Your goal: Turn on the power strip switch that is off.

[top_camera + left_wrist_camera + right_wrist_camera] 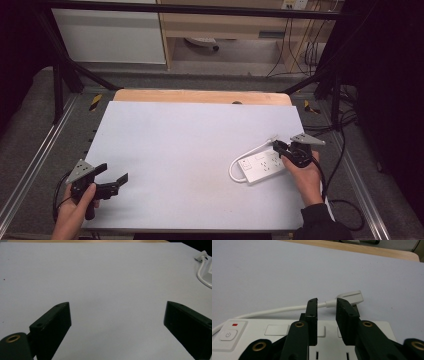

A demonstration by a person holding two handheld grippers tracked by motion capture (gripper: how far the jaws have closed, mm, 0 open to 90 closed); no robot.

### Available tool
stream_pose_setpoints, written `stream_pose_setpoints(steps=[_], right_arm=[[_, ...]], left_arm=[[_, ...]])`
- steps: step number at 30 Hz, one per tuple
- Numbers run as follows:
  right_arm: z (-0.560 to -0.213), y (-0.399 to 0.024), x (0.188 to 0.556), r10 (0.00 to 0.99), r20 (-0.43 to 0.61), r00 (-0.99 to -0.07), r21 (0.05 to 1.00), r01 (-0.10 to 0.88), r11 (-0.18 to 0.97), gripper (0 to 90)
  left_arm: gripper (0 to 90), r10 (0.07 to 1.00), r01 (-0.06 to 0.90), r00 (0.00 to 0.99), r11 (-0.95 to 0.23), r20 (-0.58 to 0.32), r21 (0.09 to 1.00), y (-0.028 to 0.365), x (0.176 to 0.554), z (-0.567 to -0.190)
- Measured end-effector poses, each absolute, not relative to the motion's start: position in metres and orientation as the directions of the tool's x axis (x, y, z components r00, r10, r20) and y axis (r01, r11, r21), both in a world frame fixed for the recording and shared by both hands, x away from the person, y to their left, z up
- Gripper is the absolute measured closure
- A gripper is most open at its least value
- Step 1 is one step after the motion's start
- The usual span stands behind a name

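A white power strip (261,166) lies on the table (190,150), right of centre, its cord (235,165) looping off its left end. The right gripper (278,147) hovers over the strip, jaws narrowly apart, gripping nothing. Well left of the strip, the left gripper (112,176) hangs with jaws wide open and empty

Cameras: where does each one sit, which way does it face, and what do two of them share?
High view: above the person's side, facing forward and down on the pale grey table; both forearms, left hand-held gripper, right hand-held gripper.
Left gripper view: on that gripper, along its wide-apart jaws across the table.
Right gripper view: over the white plastic power strip, jaws narrowly apart.
Shared: the strip's white plug.
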State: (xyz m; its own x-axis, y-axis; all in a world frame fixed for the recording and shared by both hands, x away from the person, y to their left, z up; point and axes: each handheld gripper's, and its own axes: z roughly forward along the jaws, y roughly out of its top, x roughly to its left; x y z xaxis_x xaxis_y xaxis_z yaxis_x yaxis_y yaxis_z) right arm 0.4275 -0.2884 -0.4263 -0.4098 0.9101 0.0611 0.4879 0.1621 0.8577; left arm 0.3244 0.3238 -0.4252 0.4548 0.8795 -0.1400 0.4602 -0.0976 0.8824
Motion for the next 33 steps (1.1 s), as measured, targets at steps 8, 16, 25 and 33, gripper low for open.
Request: stream_pose_setpoints(steps=[8, 16, 25, 33], right_arm=[[-0.423, -0.281, 0.426, 0.904, 0.056, -0.425, 0.859, 0.482, 0.173, 59.4], [-0.420, -0.277, 0.425, 0.902, 0.071, -0.426, 0.849, 0.500, 0.169, 45.2], [-0.418, -0.272, 0.424, 0.906, 0.093, -0.414, 0.831, 0.533, 0.158, 23.7], [-0.410, -0.271, 0.419, 0.909, 0.116, -0.400, 0.856, 0.505, 0.113, 2.9]], left_arm=[[7.5, 0.879, 0.461, 0.456, -0.099, -0.140, 0.882, 0.324, 0.324, -0.425], [7.5, 0.880, 0.461, 0.454, -0.097, -0.141, 0.882, 0.324, 0.324, -0.425], [7.5, 0.879, 0.460, 0.455, -0.097, -0.140, 0.882, 0.324, 0.324, -0.425], [7.4, 0.879, 0.461, 0.456, -0.098, -0.141, 0.882, 0.324, 0.324, -0.425]])
